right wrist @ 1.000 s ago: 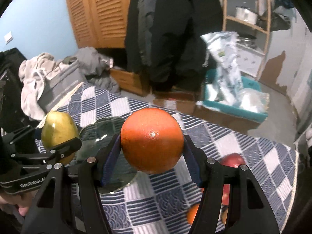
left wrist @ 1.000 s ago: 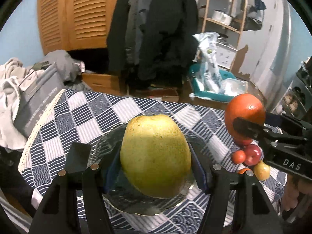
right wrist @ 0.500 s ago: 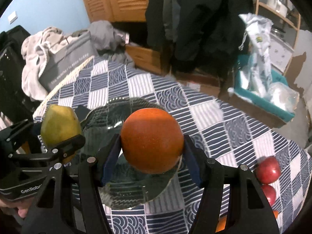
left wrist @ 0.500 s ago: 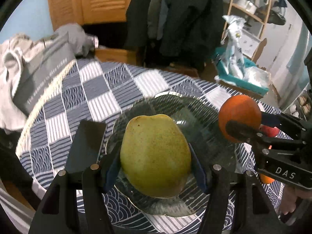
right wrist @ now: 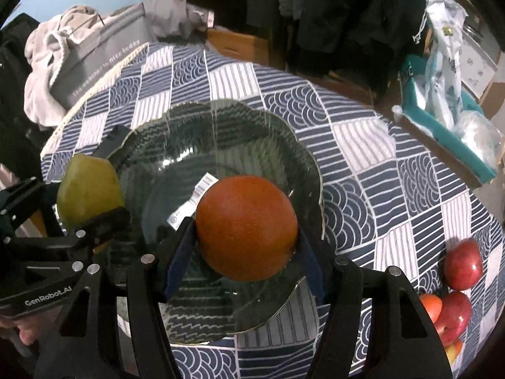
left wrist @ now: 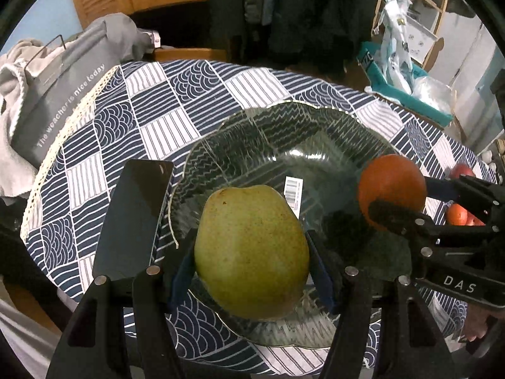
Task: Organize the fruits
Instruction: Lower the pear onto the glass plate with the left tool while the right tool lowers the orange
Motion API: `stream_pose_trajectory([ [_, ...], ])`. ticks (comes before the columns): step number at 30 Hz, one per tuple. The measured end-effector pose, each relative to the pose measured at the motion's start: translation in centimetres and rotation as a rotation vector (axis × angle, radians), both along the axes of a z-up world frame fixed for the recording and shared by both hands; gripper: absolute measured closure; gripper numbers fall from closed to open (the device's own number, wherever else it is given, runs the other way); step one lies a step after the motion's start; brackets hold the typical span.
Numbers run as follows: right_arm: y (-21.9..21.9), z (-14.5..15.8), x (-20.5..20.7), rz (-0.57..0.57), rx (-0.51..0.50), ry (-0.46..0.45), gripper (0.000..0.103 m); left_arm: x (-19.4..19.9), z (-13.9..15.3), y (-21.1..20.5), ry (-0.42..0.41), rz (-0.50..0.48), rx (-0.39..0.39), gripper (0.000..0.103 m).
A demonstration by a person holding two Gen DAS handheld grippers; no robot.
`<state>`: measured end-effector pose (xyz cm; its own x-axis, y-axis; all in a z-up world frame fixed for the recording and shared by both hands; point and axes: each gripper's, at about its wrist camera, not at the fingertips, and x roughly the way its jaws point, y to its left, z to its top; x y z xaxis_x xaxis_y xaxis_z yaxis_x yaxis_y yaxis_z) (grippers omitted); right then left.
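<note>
My left gripper (left wrist: 252, 268) is shut on a yellow-green pear (left wrist: 251, 251) and holds it over the near left part of a dark glass plate (left wrist: 284, 132). My right gripper (right wrist: 244, 246) is shut on an orange (right wrist: 246, 225) over the plate (right wrist: 252, 126), right of the pear (right wrist: 90, 189). In the left wrist view the orange (left wrist: 391, 186) hangs at the plate's right side. A barcode sticker (right wrist: 192, 199) shows through the plate's middle. Whether either fruit touches the glass I cannot tell.
Red apples (right wrist: 464, 263) and small orange fruits (right wrist: 430, 306) lie on the checked tablecloth (right wrist: 363, 164) at the right. A black phone (left wrist: 132, 221) lies left of the plate. A grey bag (left wrist: 60, 101) and clothes sit beyond the table's left edge; a teal tray (right wrist: 442, 126) stands far right.
Both grippers have come down and tilted further toward the table, carrying the pear and the orange over the glass plate. The plate now fills much more of both views.
</note>
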<state>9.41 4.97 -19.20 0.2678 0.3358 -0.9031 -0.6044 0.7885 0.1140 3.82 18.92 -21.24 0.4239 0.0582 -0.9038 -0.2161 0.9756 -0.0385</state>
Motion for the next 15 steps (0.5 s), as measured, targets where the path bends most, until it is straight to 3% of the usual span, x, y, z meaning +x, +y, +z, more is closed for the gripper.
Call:
stream_pose_trajectory([
  [15,0.1,-1.6,-0.1,0.018,-0.023,0.049,0.039,0.4,-4.1,-0.1,0.123,0.016,-0.035,0.036],
])
